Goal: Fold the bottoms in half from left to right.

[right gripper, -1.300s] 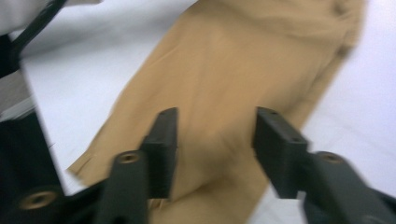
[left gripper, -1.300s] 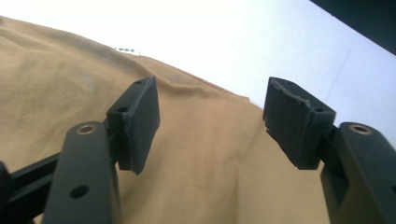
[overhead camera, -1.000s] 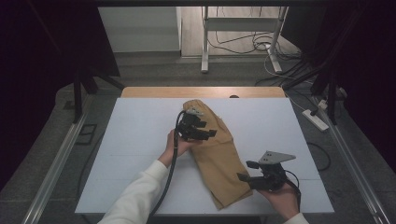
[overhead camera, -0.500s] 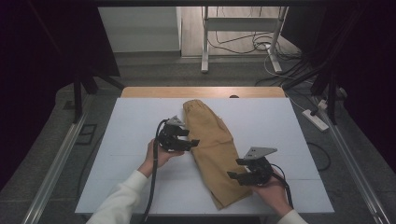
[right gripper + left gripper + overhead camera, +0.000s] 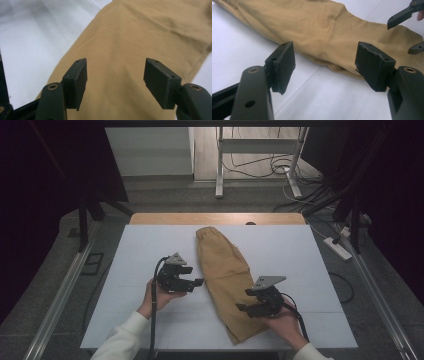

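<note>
A folded pair of mustard-tan trousers (image 5: 225, 270) lies lengthwise on the white table (image 5: 140, 255), waistband at the far end. My left gripper (image 5: 196, 285) is held just left of the trousers' middle, jaws open and pointing at the cloth's edge. In the left gripper view the left gripper (image 5: 324, 62) hovers over bare table, with the trousers (image 5: 324, 30) just beyond it and the other gripper's jaw tips (image 5: 402, 15) at top right. My right gripper (image 5: 239, 307) is open over the near leg end. In the right gripper view the right gripper (image 5: 115, 72) spans the trousers (image 5: 140, 32).
A wooden strip (image 5: 215, 218) runs along the table's far edge. Beyond it stand a metal frame (image 5: 260, 150) and loose cables on the floor. A power strip (image 5: 337, 248) lies on the floor at the right. Dark curtains close in both sides.
My left gripper has come off the trousers' upper part, moving left and nearer to the person. My right gripper has shifted left onto the near leg end.
</note>
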The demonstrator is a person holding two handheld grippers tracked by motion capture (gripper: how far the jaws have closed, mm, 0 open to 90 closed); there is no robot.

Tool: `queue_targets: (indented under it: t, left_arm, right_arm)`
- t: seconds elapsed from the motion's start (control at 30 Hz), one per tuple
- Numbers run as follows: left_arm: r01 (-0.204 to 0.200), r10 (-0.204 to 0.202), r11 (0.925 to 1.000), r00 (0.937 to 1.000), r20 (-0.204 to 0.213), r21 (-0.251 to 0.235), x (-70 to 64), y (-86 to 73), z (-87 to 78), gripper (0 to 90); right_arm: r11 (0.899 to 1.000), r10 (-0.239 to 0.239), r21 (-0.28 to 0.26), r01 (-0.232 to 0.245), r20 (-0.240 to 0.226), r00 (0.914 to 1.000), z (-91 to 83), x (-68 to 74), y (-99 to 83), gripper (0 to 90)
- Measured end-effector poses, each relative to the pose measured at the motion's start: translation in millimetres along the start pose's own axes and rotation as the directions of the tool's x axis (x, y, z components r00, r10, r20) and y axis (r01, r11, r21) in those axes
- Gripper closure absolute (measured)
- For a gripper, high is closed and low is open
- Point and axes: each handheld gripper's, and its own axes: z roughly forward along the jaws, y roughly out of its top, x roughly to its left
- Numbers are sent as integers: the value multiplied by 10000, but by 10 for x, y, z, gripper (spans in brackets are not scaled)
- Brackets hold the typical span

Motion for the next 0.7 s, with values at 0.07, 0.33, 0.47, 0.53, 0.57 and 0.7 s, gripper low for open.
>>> queue_targets:
  t: [0.07, 0.33, 0.47, 0.53, 0.57, 0.7]
  left_arm:
    - [34, -34, 10000, 10000, -25, 89, 10, -26, 7, 307]
    - [194, -193, 9998, 9998, -89, 110, 55, -77, 10, 299]
    - [151, -148, 9997, 9998, -123, 189, 54, -84, 26, 293]
    - [77, -70, 9997, 9996, -255, 240, 53, -82, 33, 292]
    - [46, -38, 9997, 9996, -290, 254, 57, -78, 32, 291]
    - [36, -29, 9997, 9996, -282, 223, 67, -76, 28, 291]
  right_arm:
    - [10000, -71, 32, 72, -35, 10000, 25, 20, 10, 355]
    - [9992, -338, 216, 342, -214, 9992, 100, 140, 35, 339]
    - [9986, -418, 301, 430, -395, 9983, 152, 199, 61, 340]
    - [9982, -503, 314, 515, -389, 9980, 178, 232, 83, 341]
    - [9983, -504, 289, 515, -400, 9979, 192, 247, 96, 341]
    - [9970, -650, 372, 672, -575, 9962, 280, 324, 150, 336]
